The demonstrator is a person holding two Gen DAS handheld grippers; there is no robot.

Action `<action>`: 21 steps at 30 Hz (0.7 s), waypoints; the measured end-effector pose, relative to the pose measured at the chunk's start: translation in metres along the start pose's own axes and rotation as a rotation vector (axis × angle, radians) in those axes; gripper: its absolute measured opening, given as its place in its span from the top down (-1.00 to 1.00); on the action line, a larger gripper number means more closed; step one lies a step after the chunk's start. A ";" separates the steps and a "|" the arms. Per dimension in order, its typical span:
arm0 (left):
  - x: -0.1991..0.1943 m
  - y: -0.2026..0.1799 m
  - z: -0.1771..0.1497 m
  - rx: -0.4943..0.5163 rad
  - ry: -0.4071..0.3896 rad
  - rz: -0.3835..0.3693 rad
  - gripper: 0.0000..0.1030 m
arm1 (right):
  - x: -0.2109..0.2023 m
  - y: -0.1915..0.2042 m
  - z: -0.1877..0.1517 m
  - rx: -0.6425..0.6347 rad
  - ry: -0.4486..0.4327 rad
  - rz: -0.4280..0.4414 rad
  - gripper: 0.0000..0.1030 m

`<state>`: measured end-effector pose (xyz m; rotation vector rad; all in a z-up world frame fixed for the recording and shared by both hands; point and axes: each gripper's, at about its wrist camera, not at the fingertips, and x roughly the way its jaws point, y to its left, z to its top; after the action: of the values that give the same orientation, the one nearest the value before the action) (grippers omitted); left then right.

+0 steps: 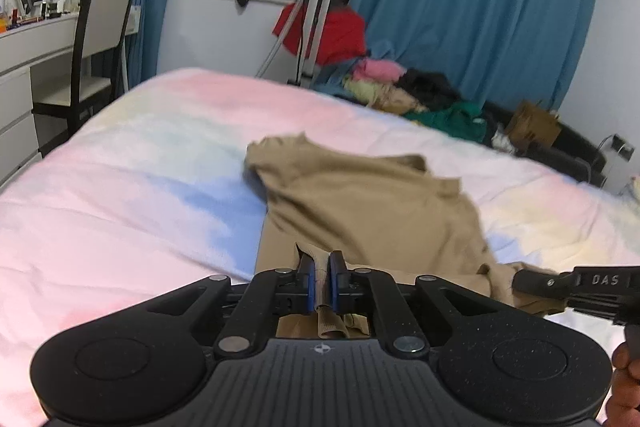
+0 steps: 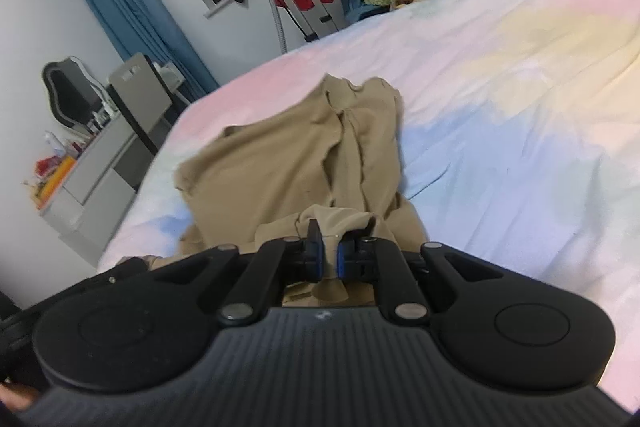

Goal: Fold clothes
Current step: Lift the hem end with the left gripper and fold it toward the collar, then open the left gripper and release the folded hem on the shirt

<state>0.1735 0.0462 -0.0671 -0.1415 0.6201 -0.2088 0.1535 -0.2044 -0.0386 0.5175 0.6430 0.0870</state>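
A tan garment (image 1: pixel 360 195) lies crumpled on the pastel bed cover (image 1: pixel 120 187), with its far end bunched up. My left gripper (image 1: pixel 322 267) is shut on the garment's ribbed near edge, which shows between the blue pads. To the right, my right gripper (image 1: pixel 518 279) holds the same near edge, further along. In the right wrist view the tan garment (image 2: pixel 280 163) runs away from the right gripper (image 2: pixel 328 247), which is shut on a fold of the fabric. A hand (image 1: pixel 626 387) shows at the lower right edge.
A pile of mixed clothes (image 1: pixel 420 95) sits at the far side of the bed. Behind it stand a metal stand with a red garment (image 1: pixel 324 27) and blue curtains (image 1: pixel 480 7). A chair (image 1: pixel 100 39) and a white dresser (image 1: pixel 24 67) stand to the left.
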 end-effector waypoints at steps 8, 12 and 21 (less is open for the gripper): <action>0.020 -0.005 -0.007 0.038 0.041 0.009 -0.09 | 0.018 0.006 -0.006 -0.070 0.040 -0.026 0.29; -0.003 -0.019 -0.005 0.096 -0.027 0.014 -0.66 | -0.003 0.022 -0.007 -0.115 -0.003 0.012 -0.80; -0.074 -0.033 -0.009 0.129 -0.144 0.018 -0.99 | -0.064 0.049 -0.020 -0.267 -0.154 -0.052 -0.81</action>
<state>0.1046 0.0312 -0.0269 -0.0263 0.4626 -0.2181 0.0944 -0.1675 0.0069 0.2464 0.4848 0.0814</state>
